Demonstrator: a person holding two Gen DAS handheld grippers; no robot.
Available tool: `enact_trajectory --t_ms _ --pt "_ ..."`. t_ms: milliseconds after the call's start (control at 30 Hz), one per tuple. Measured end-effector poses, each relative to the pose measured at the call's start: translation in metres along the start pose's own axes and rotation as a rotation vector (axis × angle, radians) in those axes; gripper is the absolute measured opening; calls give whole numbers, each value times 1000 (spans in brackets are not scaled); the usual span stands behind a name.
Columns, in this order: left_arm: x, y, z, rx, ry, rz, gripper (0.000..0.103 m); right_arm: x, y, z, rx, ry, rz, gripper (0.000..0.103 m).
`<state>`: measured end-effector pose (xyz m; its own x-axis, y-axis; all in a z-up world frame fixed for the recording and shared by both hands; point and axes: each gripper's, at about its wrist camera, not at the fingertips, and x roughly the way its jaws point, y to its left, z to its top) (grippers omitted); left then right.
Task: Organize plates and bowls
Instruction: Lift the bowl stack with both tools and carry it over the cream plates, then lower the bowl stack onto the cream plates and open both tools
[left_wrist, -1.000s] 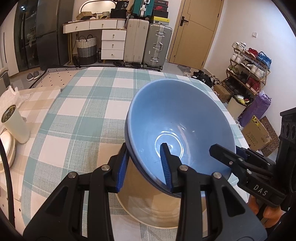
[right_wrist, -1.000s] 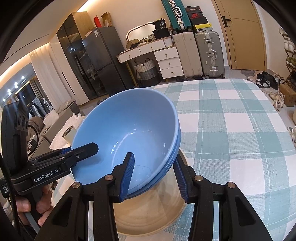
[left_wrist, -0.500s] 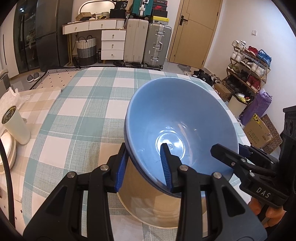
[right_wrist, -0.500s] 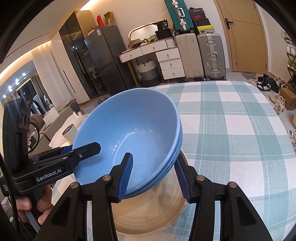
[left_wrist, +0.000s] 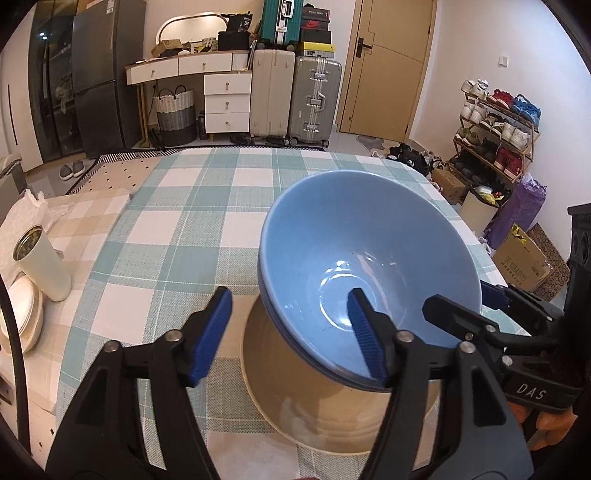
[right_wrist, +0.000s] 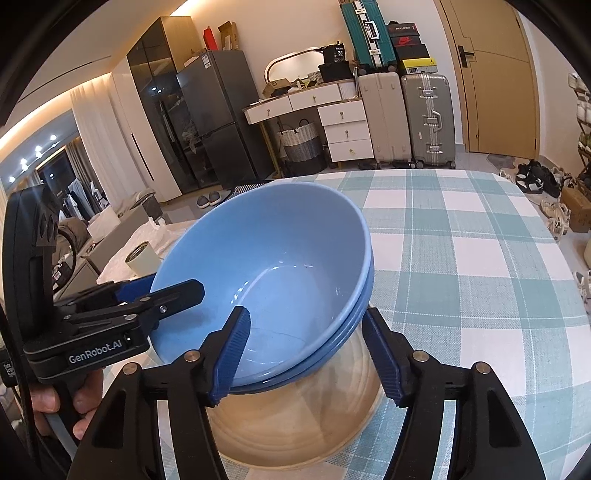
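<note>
Blue bowls (left_wrist: 369, 251) sit nested in a beige bowl (left_wrist: 332, 417) — left claw (left_wrist: 291, 332) and right claw (right_wrist: 310, 354) both opening, rims between unpressed.

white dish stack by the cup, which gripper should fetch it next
Left, probably. The left gripper and right gripper have jaws opening around the blue bowls, but the white dish stack lies on the left side; the right one would have to cross the bowls.

You see pale blue bowls (left_wrist: 369, 258) nested over a beige bowl (left_wrist: 325, 417) on a teal-and-white checked tablecloth (left_wrist: 207, 206), royal-blue pads (left_wrist: 212, 334) on black fingers, and a cream cup (left_wrist: 44, 262) at nine o'clock.
</note>
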<state>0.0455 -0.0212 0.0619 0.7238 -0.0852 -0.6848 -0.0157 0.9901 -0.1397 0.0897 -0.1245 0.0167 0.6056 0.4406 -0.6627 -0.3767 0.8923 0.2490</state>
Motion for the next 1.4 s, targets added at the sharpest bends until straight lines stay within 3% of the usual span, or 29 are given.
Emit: enact_trajectory --t_ms 67,367,433,467,900,1400 --pt "-4 2 -1 4 -14 -11 75 1 1 0 -5 2 2 72" --pt "-18 11 -7 42 -74 -19 83 -2 1 0 -35 2 12 94" --pt "-20 15 -10 43 -83 -25 88 -4 0 0 -47 -6 13 98" --pt "-22 16 -11 46 -91 -25 100 -5 -1 0 -49 -11 12 100" --pt "-63 58 -30 72 -266 -48 101 -30 -15 -14 -194 -121 9 102" --pt "-55 66 -70 95 -296 -115 101 -54 -33 -58 -258 -175 55 102"
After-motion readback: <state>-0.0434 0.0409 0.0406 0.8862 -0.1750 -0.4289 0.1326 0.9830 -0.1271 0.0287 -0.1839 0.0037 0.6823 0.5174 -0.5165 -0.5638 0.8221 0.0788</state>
